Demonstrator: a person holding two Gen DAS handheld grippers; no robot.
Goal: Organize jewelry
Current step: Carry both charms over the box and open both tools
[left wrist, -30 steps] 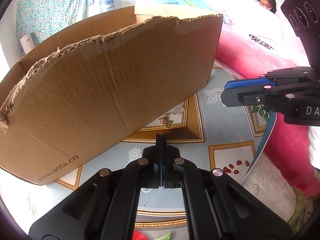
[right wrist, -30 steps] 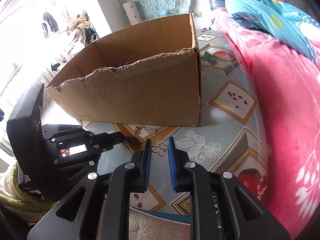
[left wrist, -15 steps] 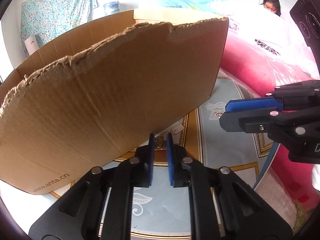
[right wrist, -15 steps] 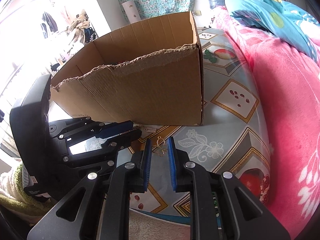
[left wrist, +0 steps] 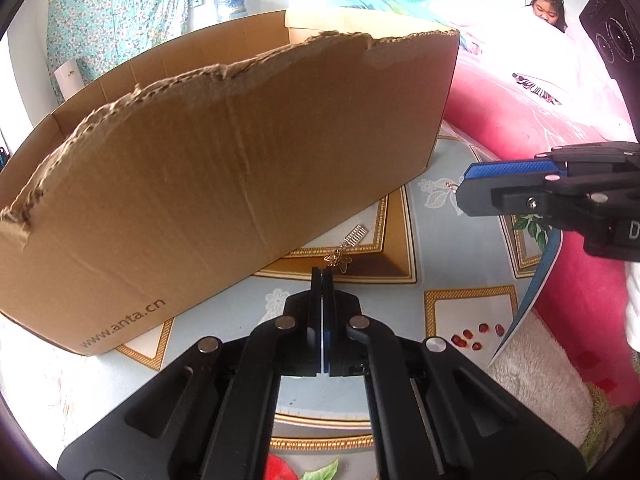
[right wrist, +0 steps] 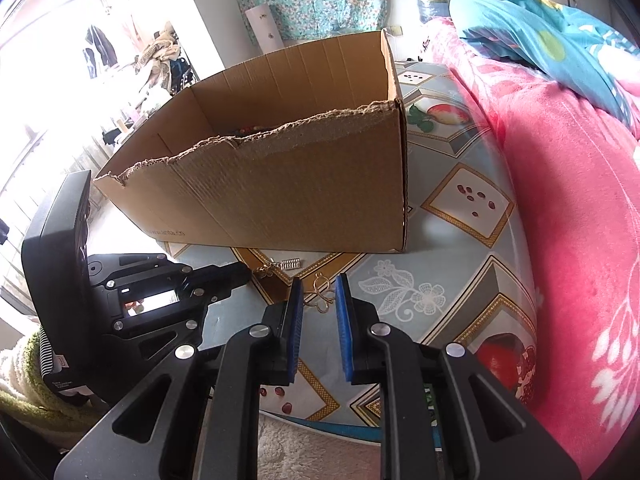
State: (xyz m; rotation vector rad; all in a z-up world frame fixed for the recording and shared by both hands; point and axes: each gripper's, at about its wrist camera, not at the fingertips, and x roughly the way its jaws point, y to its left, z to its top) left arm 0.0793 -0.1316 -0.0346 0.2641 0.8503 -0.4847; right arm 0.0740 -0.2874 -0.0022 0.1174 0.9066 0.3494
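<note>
A gold bee-shaped charm with a small silver bar pendant point(left wrist: 345, 254) lies on the patterned table just in front of the cardboard box point(left wrist: 224, 184). My left gripper point(left wrist: 322, 274) is shut right at the charm's near end; whether it pinches the charm I cannot tell. In the right wrist view the same piece point(right wrist: 280, 267) lies at the left gripper's tip point(right wrist: 240, 274). A gold butterfly-shaped wire earring point(right wrist: 320, 294) lies on the table between the tips of my right gripper point(right wrist: 318, 294), which is open around it. The right gripper also shows in the left wrist view point(left wrist: 464, 196).
The open cardboard box point(right wrist: 280, 192) with a torn front rim holds some beaded items deep inside. A pink blanket point(right wrist: 560, 200) borders the table on the right. A white fluffy towel point(left wrist: 532, 372) lies at the table's near edge. A person point(left wrist: 546, 4) sits far back.
My left gripper was shut, opened as it moved toward the bee charm, and has now shut again at the charm. My right gripper stayed open around the butterfly earring.
</note>
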